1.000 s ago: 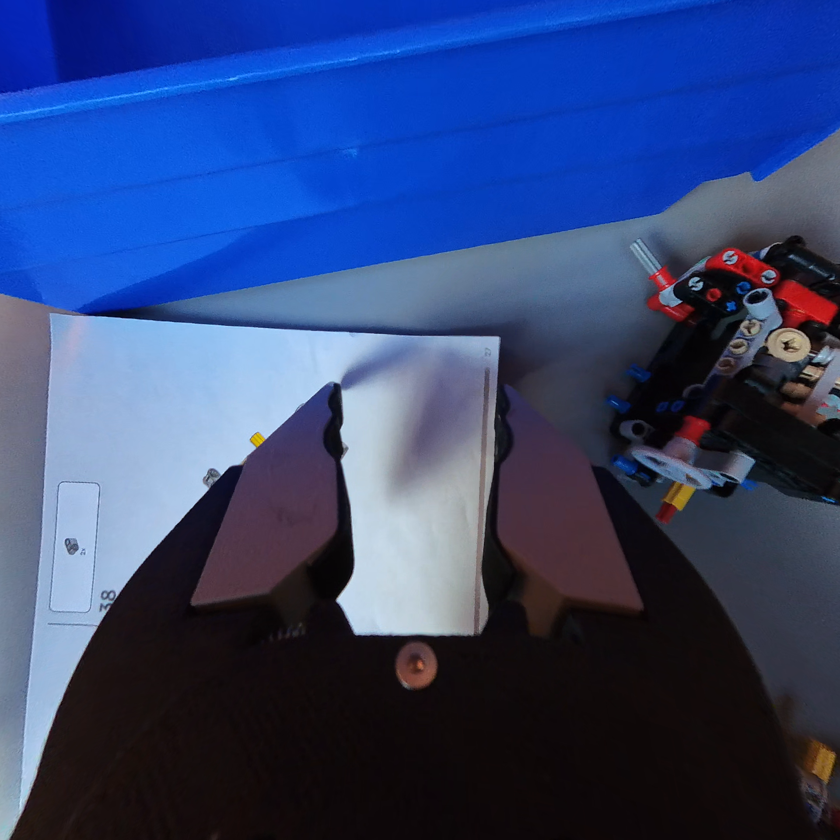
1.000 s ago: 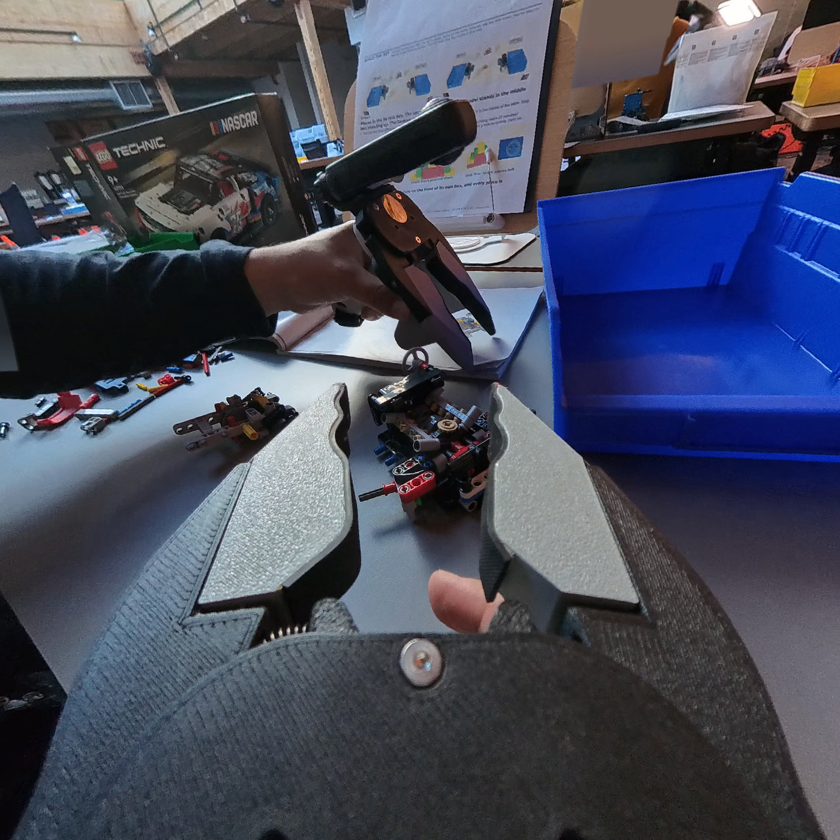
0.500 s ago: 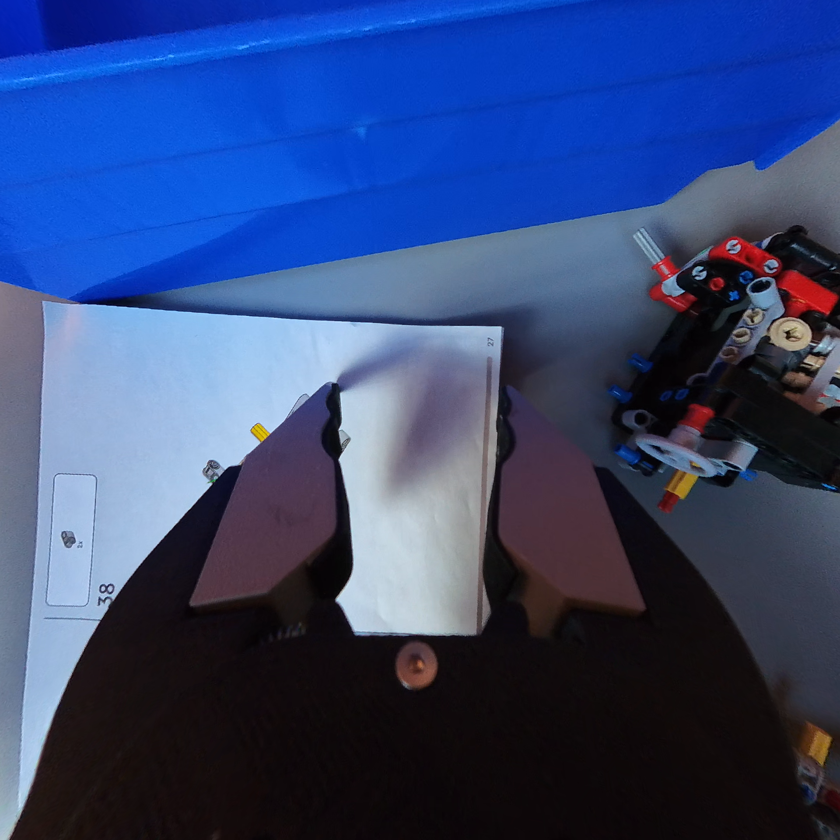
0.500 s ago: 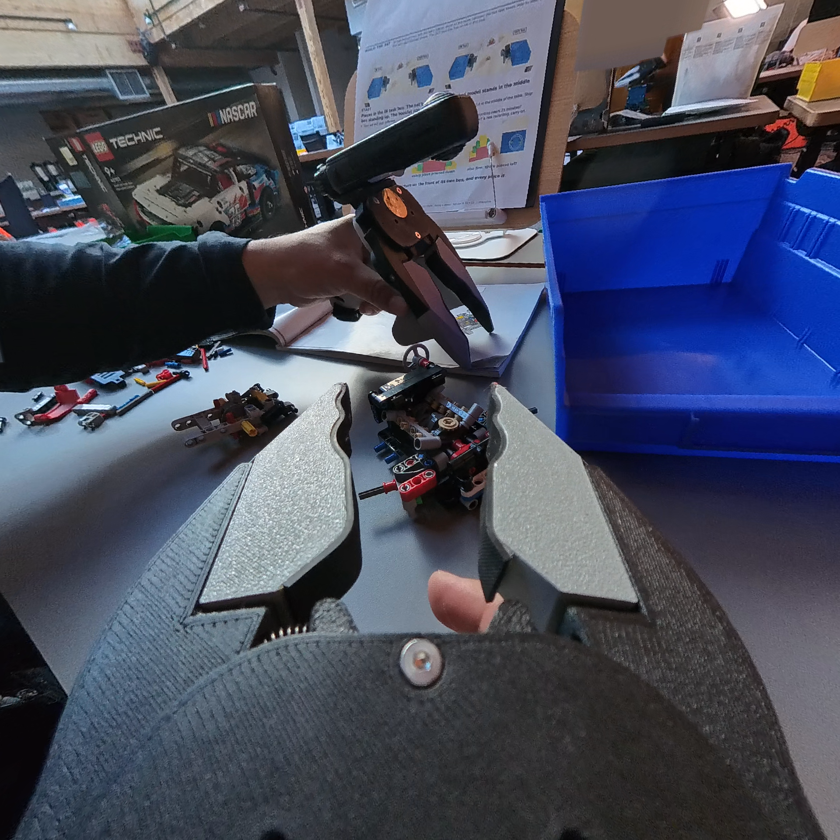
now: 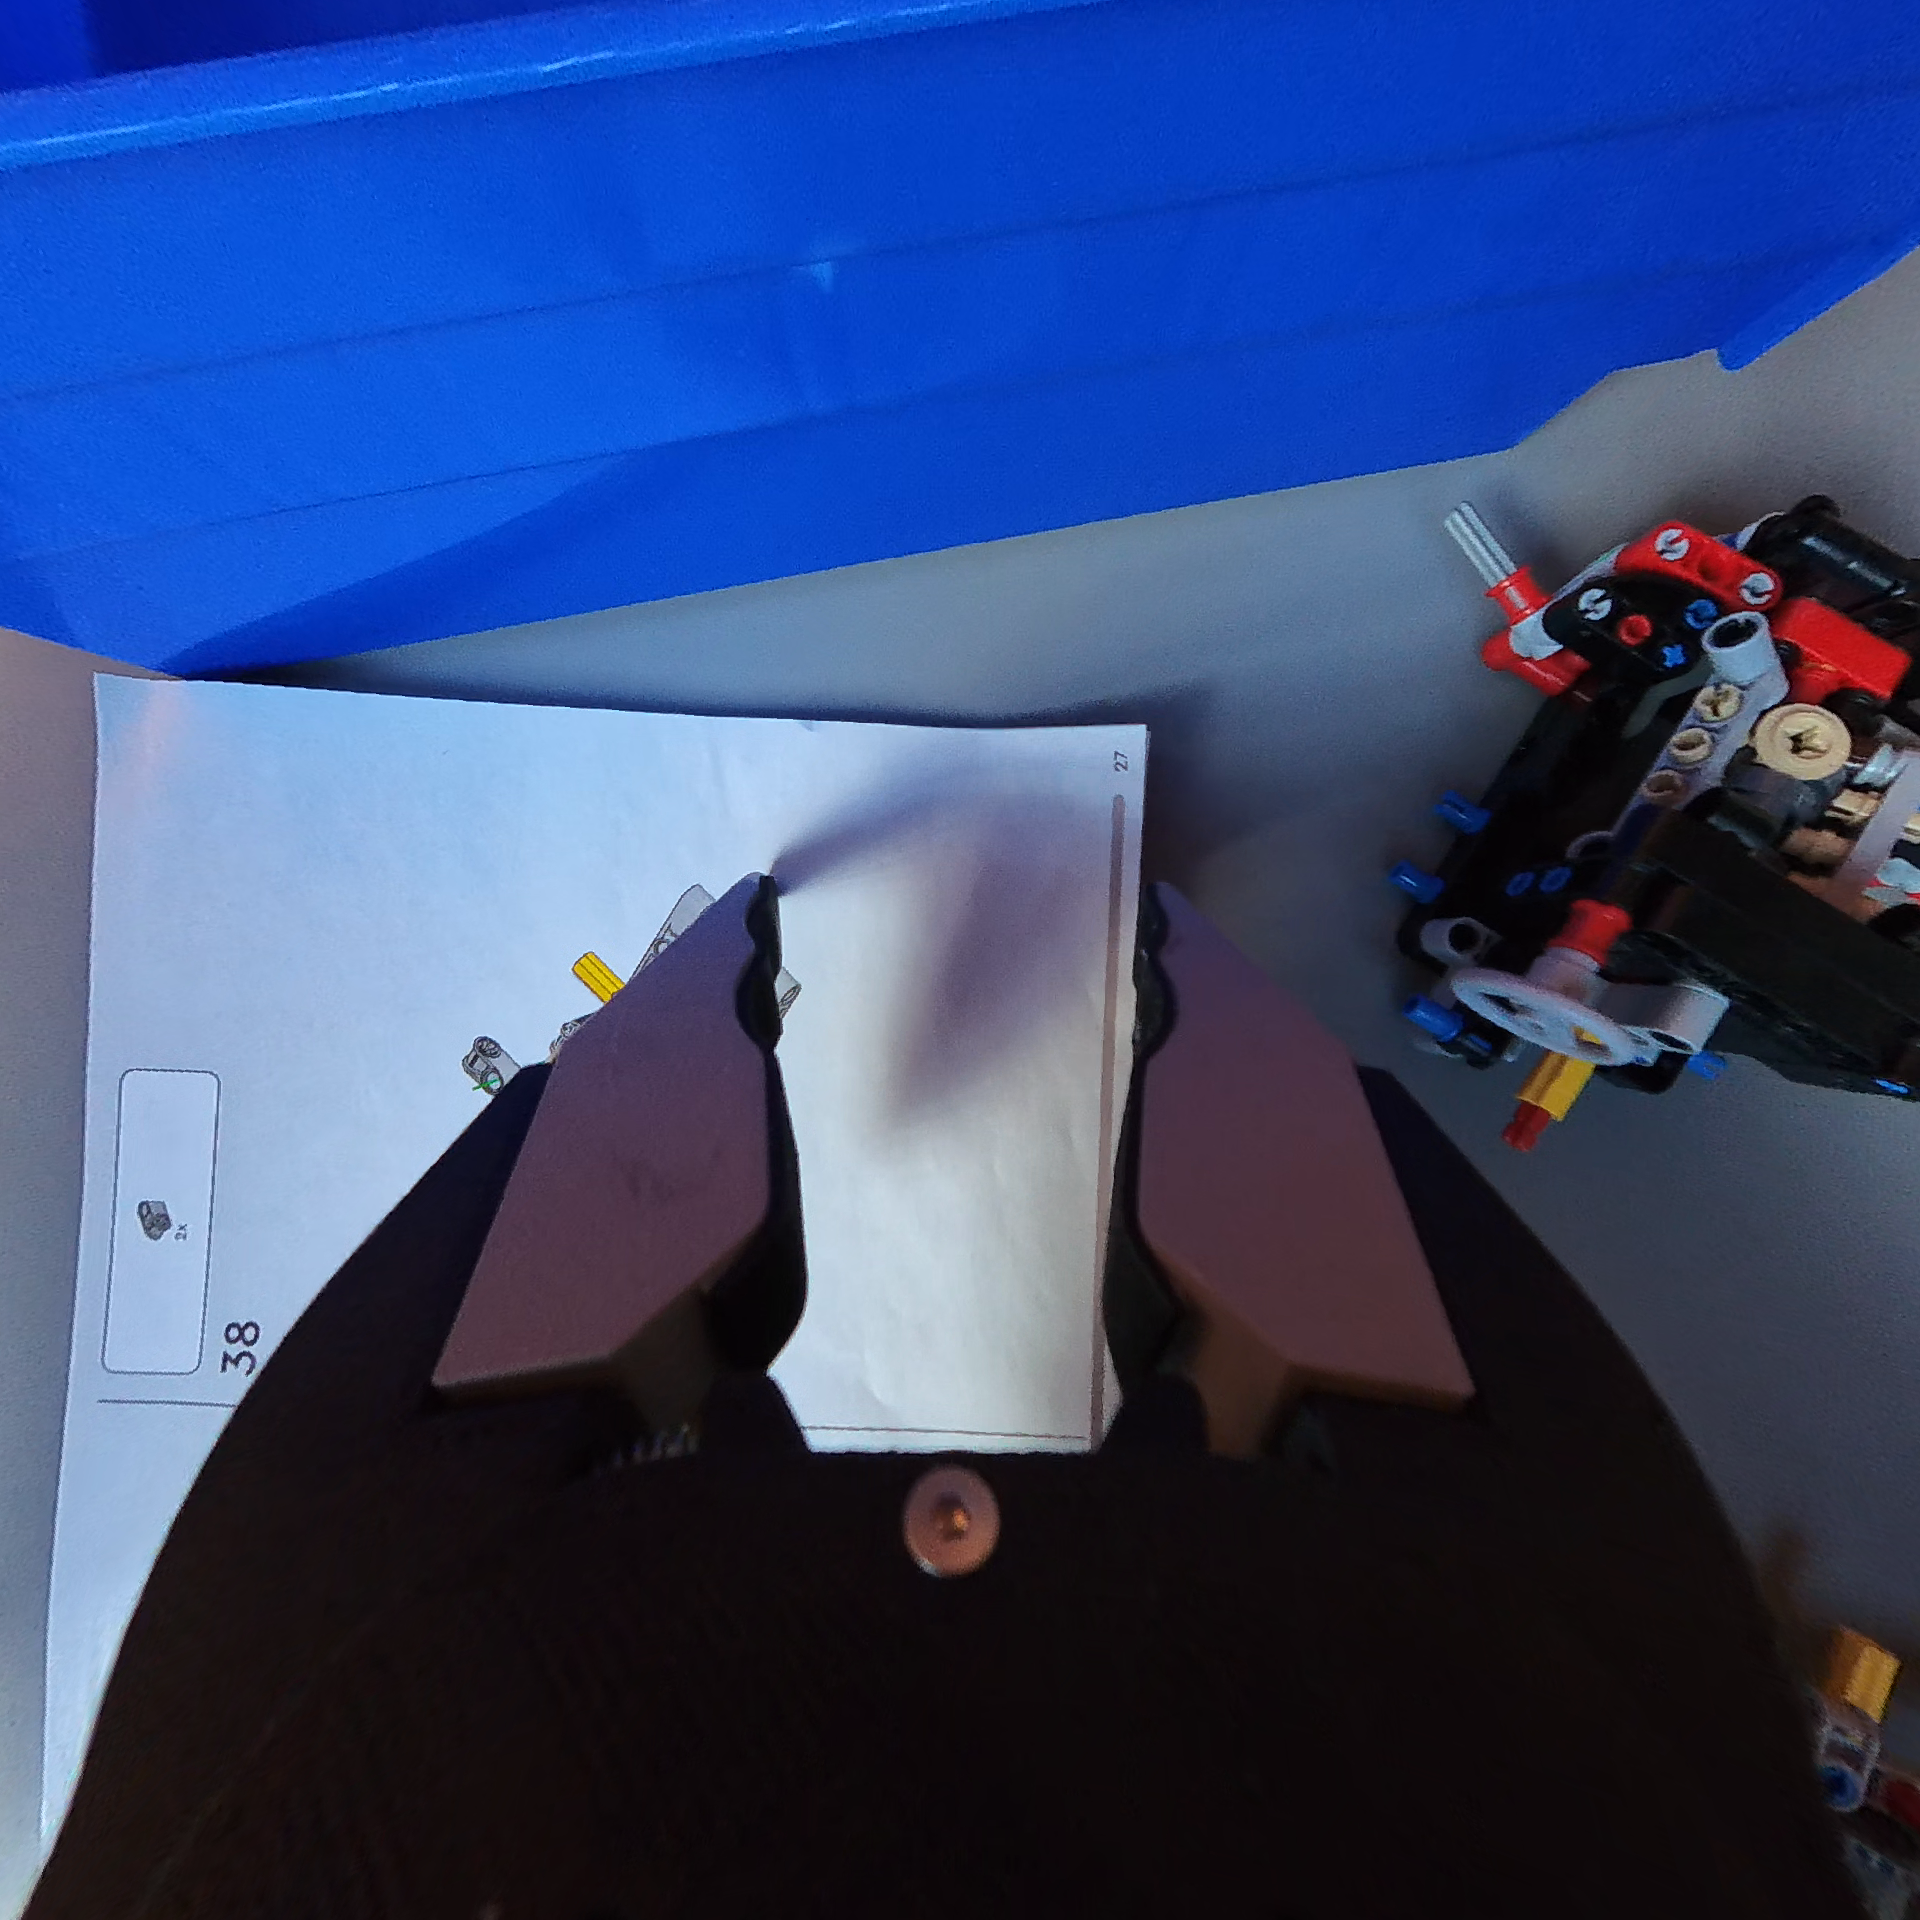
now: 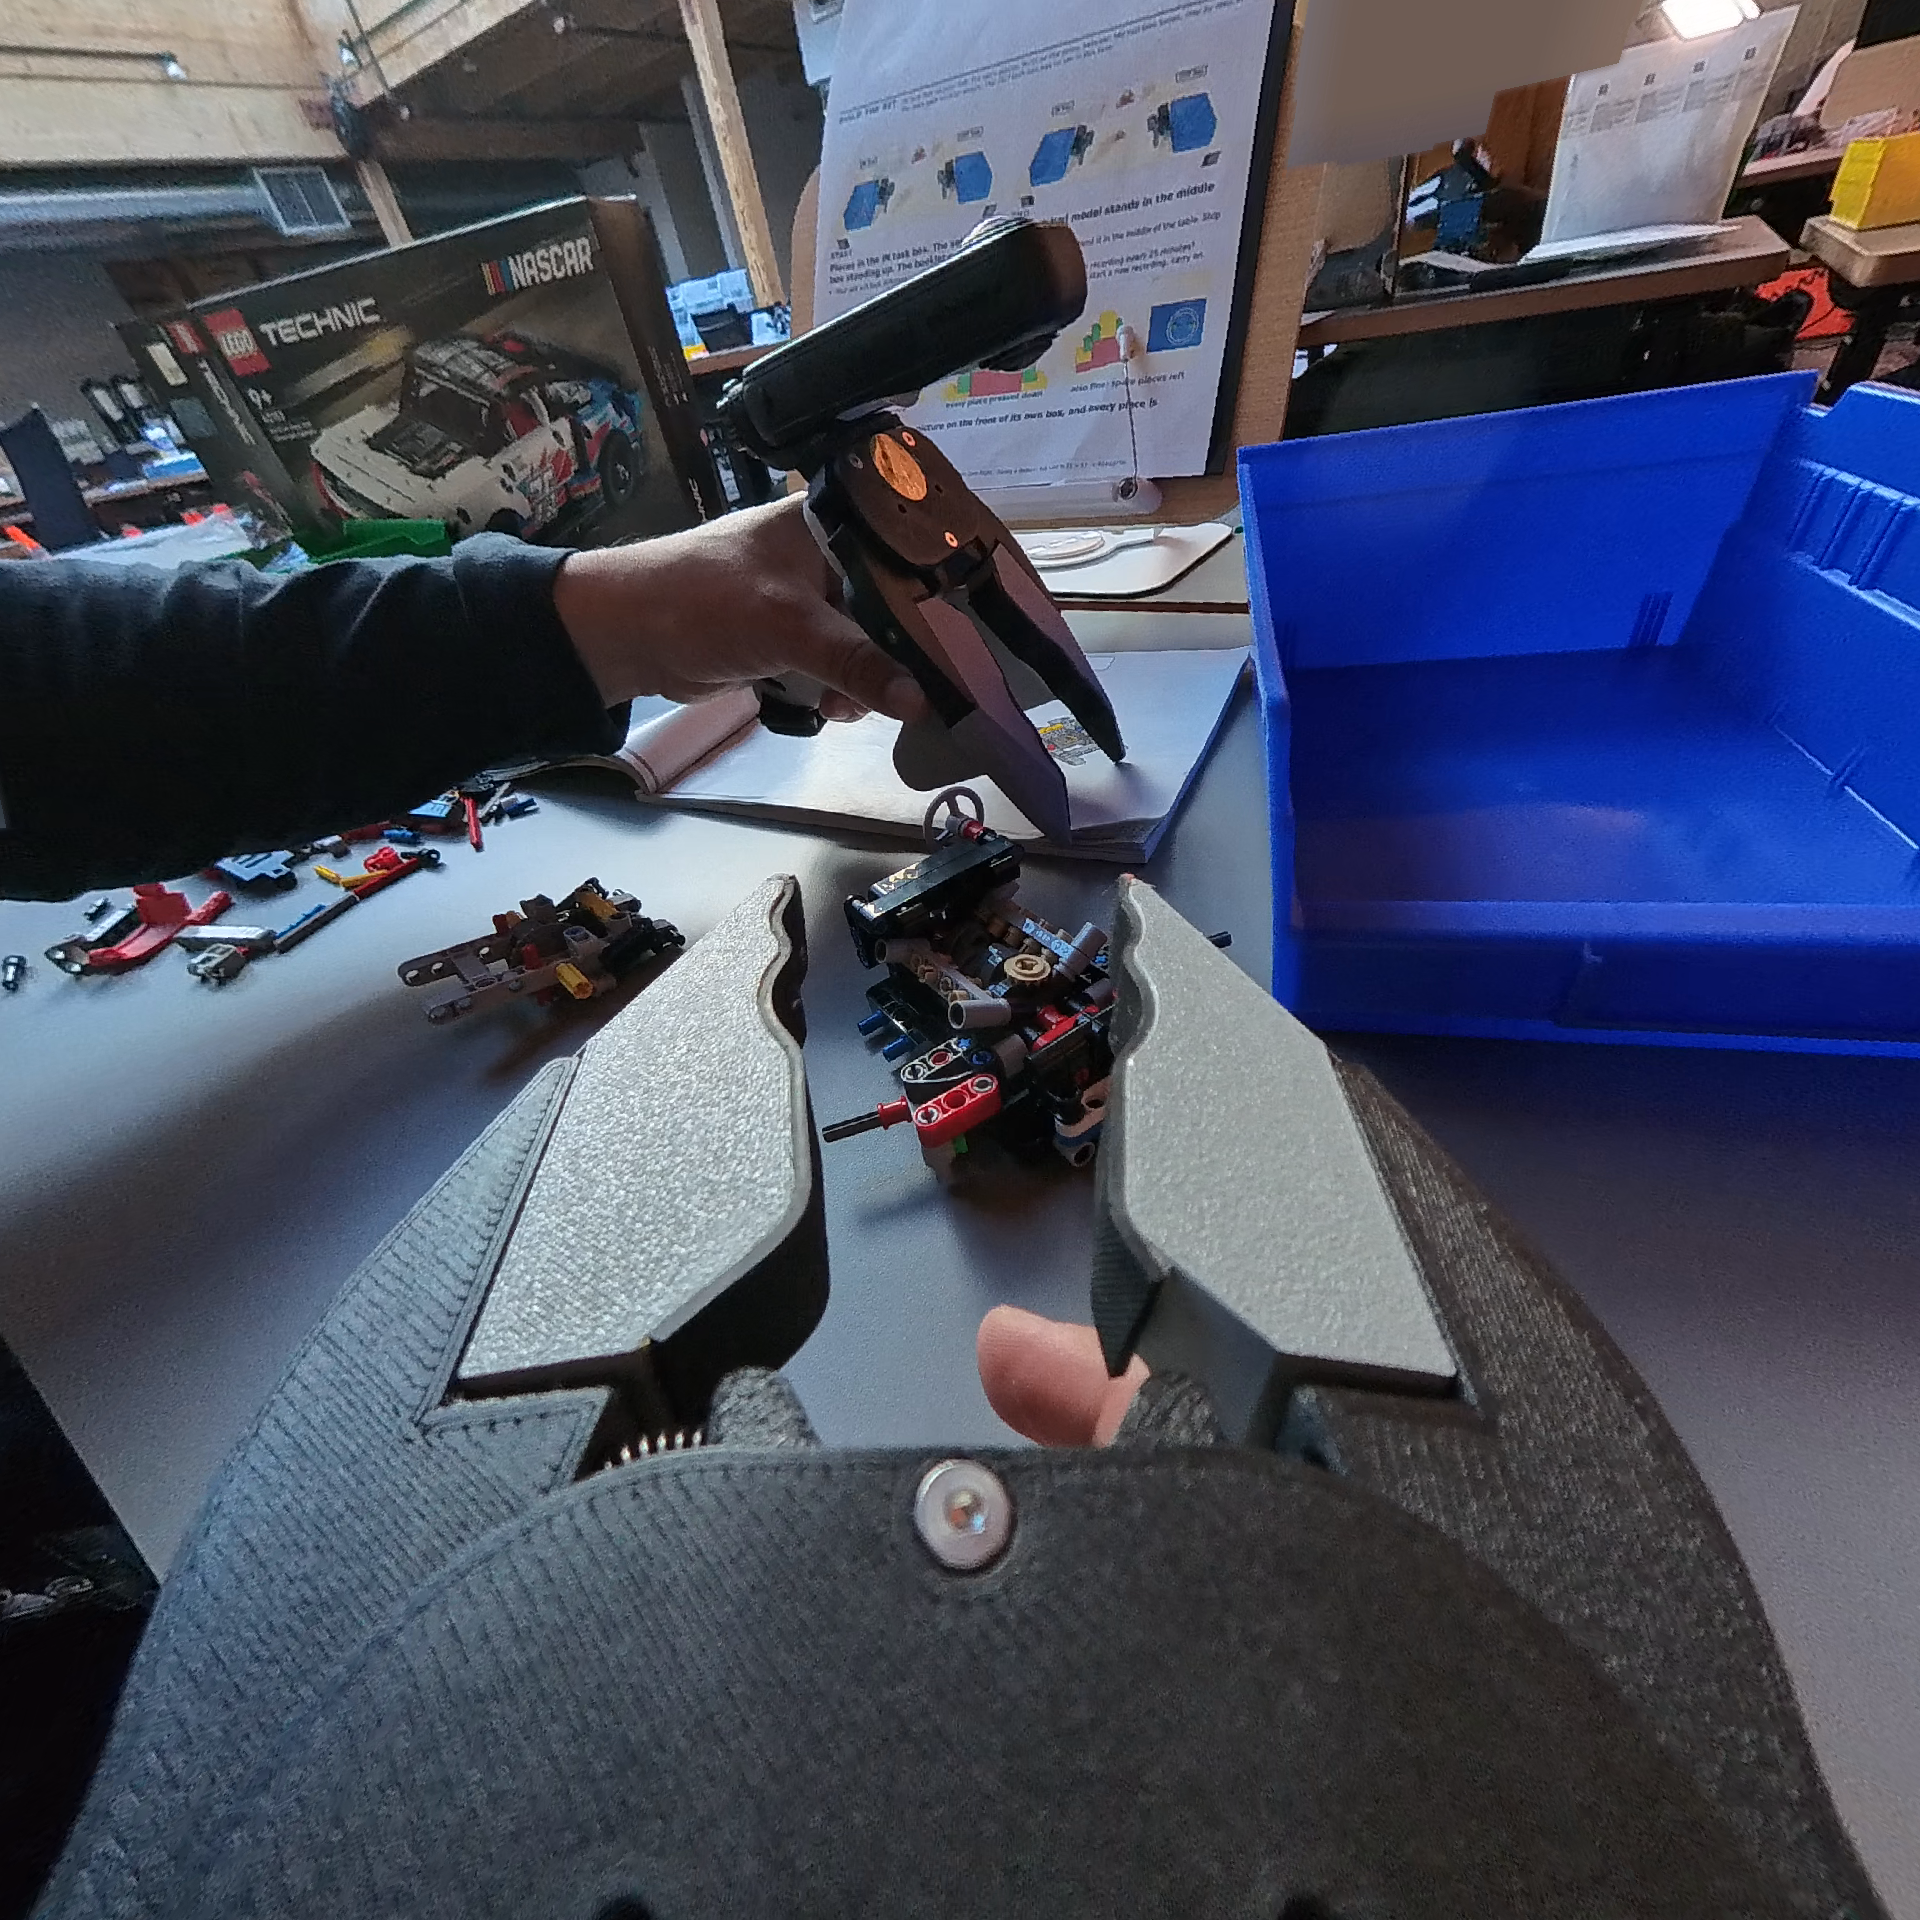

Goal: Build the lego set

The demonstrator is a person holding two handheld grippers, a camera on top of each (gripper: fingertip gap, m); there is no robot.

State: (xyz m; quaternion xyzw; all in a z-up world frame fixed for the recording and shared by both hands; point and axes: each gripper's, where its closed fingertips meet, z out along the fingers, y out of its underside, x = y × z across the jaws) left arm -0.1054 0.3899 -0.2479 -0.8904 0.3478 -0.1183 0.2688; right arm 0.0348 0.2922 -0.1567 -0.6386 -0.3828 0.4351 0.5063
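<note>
Left gripper (image 5: 956, 904) spread open over a booklet (image 5: 416, 862) page, right gripper (image 6: 961, 904) open, holding nothing, above a brick model (image 6: 987, 997) on the counter (image 6: 260, 1122), blue bin (image 6: 1558, 779) beside

Between the grey, grainy-textured fingers (image 6: 665, 1132) of the right gripper (image 6: 961, 904) sits a mostly black brick model (image 6: 987, 997) flecked with red, blue, tan and light grey. Left of those jaws lies a smaller grey and black assembly (image 6: 540, 945) with yellow and red bits, and farther left loose red, blue and black pieces (image 6: 260, 883). To the jaws' right stands a plain bright blue bin (image 6: 1579, 727). Under the left gripper's (image 5: 956, 904) mauve-grey fingers (image 5: 644, 1143) lies a white booklet page (image 5: 416, 883) printed with small grey and yellow drawings.
</note>
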